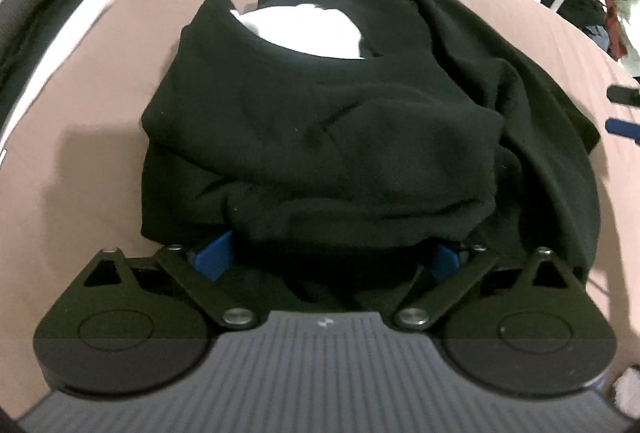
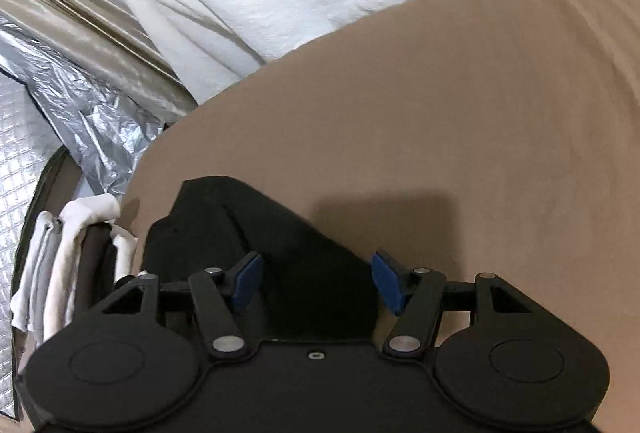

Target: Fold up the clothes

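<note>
One black garment (image 1: 352,137) lying bunched on tan bed sheet (image 1: 100,161), one white patch showing at its far side. Left hand-held gripper (image 1: 328,257) jaws standing wide apart at garment's near edge. Right hand-held gripper (image 2: 316,281) jaws apart, straddling garment corner (image 2: 280,257), pads not pressing.

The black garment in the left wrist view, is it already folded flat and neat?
No, the black garment lies bunched in thick rumpled folds on the tan sheet, with white fabric showing at its opening.
</note>
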Demonstrator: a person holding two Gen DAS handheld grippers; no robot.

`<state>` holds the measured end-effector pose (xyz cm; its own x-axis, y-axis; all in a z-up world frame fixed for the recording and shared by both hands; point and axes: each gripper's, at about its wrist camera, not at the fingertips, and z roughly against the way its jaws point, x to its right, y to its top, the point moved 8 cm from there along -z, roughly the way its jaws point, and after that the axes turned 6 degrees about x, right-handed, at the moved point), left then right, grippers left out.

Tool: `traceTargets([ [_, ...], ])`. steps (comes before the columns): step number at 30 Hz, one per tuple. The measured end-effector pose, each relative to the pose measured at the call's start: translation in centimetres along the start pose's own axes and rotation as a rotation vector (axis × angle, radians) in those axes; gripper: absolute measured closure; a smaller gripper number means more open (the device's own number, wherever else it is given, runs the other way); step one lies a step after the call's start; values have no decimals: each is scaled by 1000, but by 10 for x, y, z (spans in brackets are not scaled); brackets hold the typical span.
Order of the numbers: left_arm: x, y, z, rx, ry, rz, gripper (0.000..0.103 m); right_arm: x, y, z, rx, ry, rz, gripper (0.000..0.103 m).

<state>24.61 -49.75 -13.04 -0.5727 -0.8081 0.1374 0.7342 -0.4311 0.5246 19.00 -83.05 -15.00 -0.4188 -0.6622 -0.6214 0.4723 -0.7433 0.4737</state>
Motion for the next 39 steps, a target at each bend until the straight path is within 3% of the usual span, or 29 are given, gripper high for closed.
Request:
traceTargets([
  [3,-6,4,-4,16,-13,19,1,9,2,-11,-10,-17,7,37],
  [6,-13,11,-4,95,-14,74,1,12,5,-16,47,-36,1,37],
  [9,-20,12,-5,133,-17,165,1,-8,6,-25,125,-61,95,37],
  [11,-23,6,2,155,-15,242,2,-27,2,-34,116,-17,152,38],
  [14,-19,-1,11,188,-22,266,12,-45,-6,-44,89,41,240,38],
  [16,-18,-2,8,181,-11,279,12,-41,-9,-55,64,-2,258,31],
  [18,-17,-3,1,163,0,293,9,-30,-14,-68,12,-67,245,12],
  [22,-22,1,-9,97,-41,331,7,-37,-31,-73,4,-114,359,13],
  [23,-25,1,-8,90,-61,366,7,-44,-36,-72,-2,-103,394,24],
  [24,-28,1,-7,88,-81,397,9,-51,-41,-69,-3,-88,413,45],
  [25,-30,1,-4,92,-91,412,11,-57,-46,-67,-7,-70,421,53],
  [26,-31,-1,-1,100,-81,401,22,-63,-51,-63,-15,-47,423,71],
  [27,-32,-3,3,114,-43,369,39,-69,-55,-60,-19,-26,414,78],
  [28,-32,-4,10,133,6,329,52,-75,-60,-54,-34,-7,380,79],
  [29,-33,-6,20,162,74,273,77,-81,-65,-48,-61,10,335,79],
  [30,-36,-6,34,198,156,205,85,-88,-70,-41,-87,28,291,80],
  [31,-38,-6,48,233,237,137,85,-97,-80,-33,-127,58,247,81],
  [33,-49,-4,79,299,286,94,85,-123,-106,-10,-207,156,228,83],
  [37,-101,-14,129,335,304,249,86,-169,-166,45,-366,394,237,84],
  [39,-127,-23,145,348,366,284,86,-189,-195,71,-450,506,240,93],
])
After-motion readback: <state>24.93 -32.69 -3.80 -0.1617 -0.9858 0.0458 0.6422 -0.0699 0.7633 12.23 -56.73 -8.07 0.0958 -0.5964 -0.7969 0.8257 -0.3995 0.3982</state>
